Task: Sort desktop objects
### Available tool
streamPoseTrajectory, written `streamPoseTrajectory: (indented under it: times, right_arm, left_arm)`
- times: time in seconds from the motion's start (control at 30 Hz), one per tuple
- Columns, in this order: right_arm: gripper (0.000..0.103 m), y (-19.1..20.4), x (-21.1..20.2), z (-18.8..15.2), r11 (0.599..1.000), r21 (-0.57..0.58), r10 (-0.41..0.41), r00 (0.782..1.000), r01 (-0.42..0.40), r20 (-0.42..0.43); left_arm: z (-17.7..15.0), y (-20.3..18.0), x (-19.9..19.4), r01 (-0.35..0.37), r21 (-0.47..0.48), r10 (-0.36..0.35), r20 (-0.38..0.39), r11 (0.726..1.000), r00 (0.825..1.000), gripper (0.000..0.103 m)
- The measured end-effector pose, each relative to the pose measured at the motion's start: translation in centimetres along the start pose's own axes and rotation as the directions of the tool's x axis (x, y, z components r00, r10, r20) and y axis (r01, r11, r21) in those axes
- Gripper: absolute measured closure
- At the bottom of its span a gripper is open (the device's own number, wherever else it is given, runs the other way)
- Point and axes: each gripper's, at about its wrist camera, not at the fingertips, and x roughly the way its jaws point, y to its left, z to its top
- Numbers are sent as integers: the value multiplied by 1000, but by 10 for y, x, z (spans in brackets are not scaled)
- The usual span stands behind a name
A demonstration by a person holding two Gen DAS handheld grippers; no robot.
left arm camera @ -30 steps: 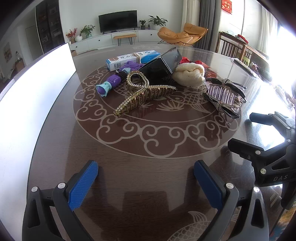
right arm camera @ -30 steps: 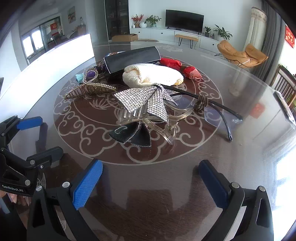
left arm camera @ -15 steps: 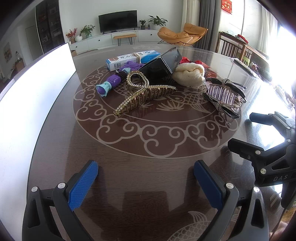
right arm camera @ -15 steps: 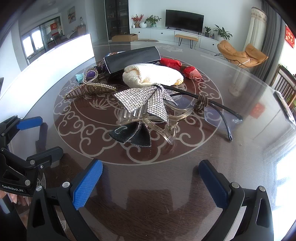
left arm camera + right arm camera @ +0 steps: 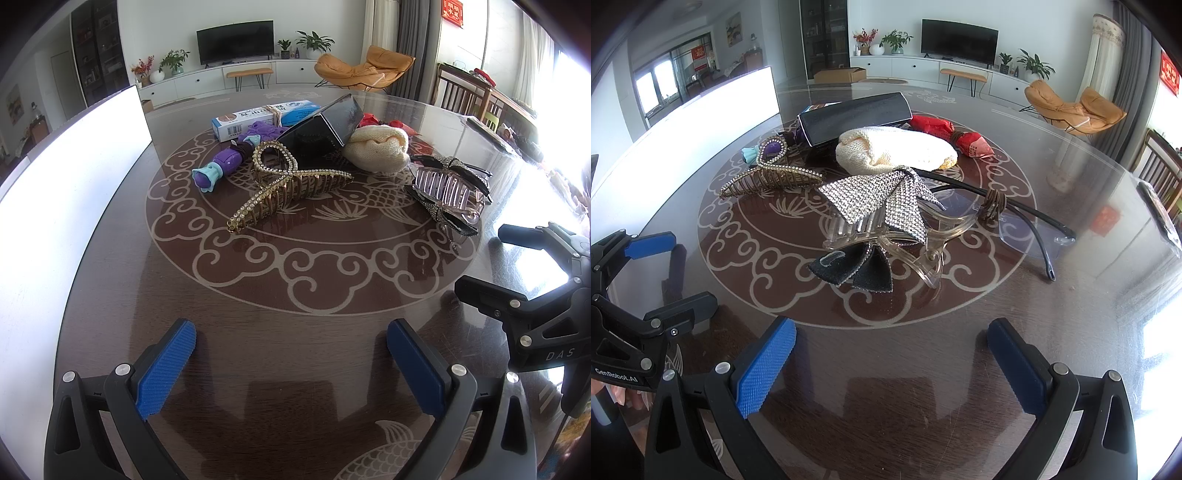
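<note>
A pile of small objects lies mid-table. A gold rhinestone hair claw (image 5: 291, 184) (image 5: 772, 181), a purple toy (image 5: 221, 166), a black case (image 5: 325, 129) (image 5: 853, 118), a cream knit pouch (image 5: 376, 147) (image 5: 894, 151), a clear hair claw with a rhinestone bow (image 5: 447, 192) (image 5: 886, 218), glasses (image 5: 1015, 221), a red packet (image 5: 949, 134) and a blue-white box (image 5: 266, 114). My left gripper (image 5: 291, 354) is open and empty, short of the pile; it also shows in the right wrist view (image 5: 665, 277). My right gripper (image 5: 890, 354) is open and empty; it also shows in the left wrist view (image 5: 491, 266).
The round dark table (image 5: 295, 295) has a glass top with a pale scroll pattern. A bright white panel (image 5: 74, 166) stands along its left edge. Chairs (image 5: 1160, 170) stand at the right side.
</note>
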Motion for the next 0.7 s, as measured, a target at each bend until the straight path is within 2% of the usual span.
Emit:
streamPoseTrajectory:
  times: [0.23, 0.3, 0.37, 0.43, 0.7]
  right_arm:
    - [0, 0, 0, 0, 1000, 0, 0, 1000, 0, 0]
    - [0, 0, 0, 0, 1000, 0, 0, 1000, 0, 0]
    - [0, 0, 0, 0, 1000, 0, 0, 1000, 0, 0]
    - [0, 0, 0, 0, 1000, 0, 0, 1000, 0, 0]
    - [0, 0, 0, 0, 1000, 0, 0, 1000, 0, 0]
  left_arm:
    - [1, 0, 0, -3, -9, 3, -1, 1000, 1000, 0]
    - [4, -1, 3, -48, -74, 47, -6, 996, 999, 0]
    - [9, -7, 6, -118, -166, 117, -12, 979, 993, 0]
    - [15, -15, 11, -152, -211, 152, -18, 966, 988, 0]
    - [20, -18, 15, -156, -218, 155, -19, 964, 988, 0]
